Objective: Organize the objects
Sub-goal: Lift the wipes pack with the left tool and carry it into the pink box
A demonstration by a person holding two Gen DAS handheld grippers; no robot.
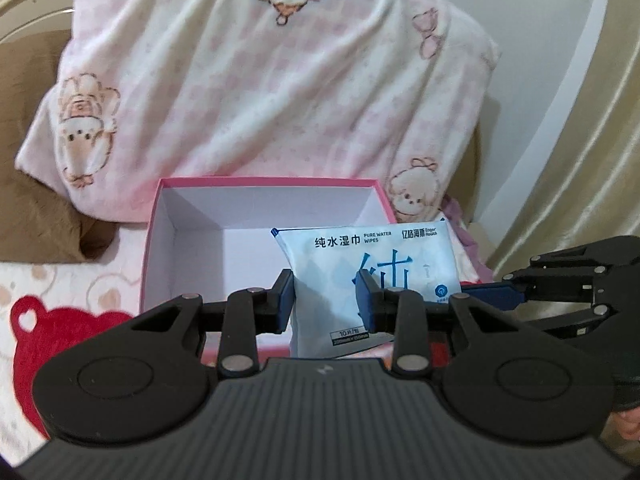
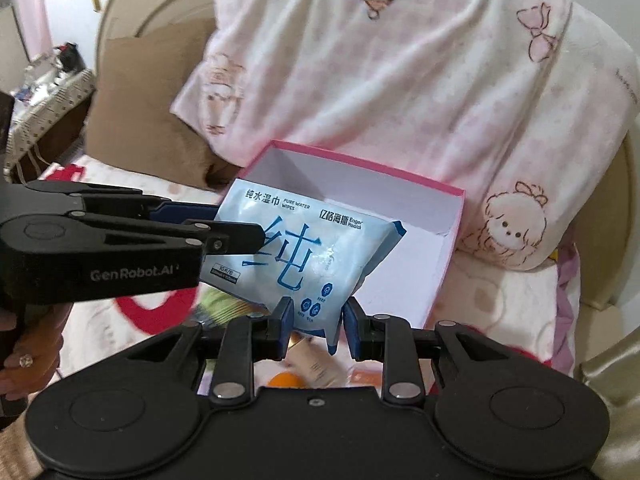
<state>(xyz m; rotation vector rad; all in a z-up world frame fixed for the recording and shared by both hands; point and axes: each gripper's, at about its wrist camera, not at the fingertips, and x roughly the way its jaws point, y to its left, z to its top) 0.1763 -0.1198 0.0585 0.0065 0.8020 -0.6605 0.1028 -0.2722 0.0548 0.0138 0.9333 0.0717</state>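
Note:
A light blue pack of wet wipes (image 1: pixel 376 276) (image 2: pixel 304 248) is held in the air over the front right part of an open pink box with a white inside (image 1: pixel 224 240) (image 2: pixel 416 264). My left gripper (image 1: pixel 326 296) is shut on the pack's left end; in the right wrist view it reaches in from the left (image 2: pixel 240 232). My right gripper (image 2: pixel 316 312) is shut on the pack's lower corner; in the left wrist view it comes in from the right (image 1: pixel 496 292). The box looks empty.
A pink-and-white cartoon pillow (image 1: pixel 260 80) (image 2: pixel 400 72) lies behind the box. A brown cushion (image 1: pixel 36 200) (image 2: pixel 140 112) sits left. The bed cover has red prints (image 1: pixel 48 332). Small items, one orange (image 2: pixel 284 380), lie under the right gripper. A cluttered side table (image 2: pixel 44 92) stands far left.

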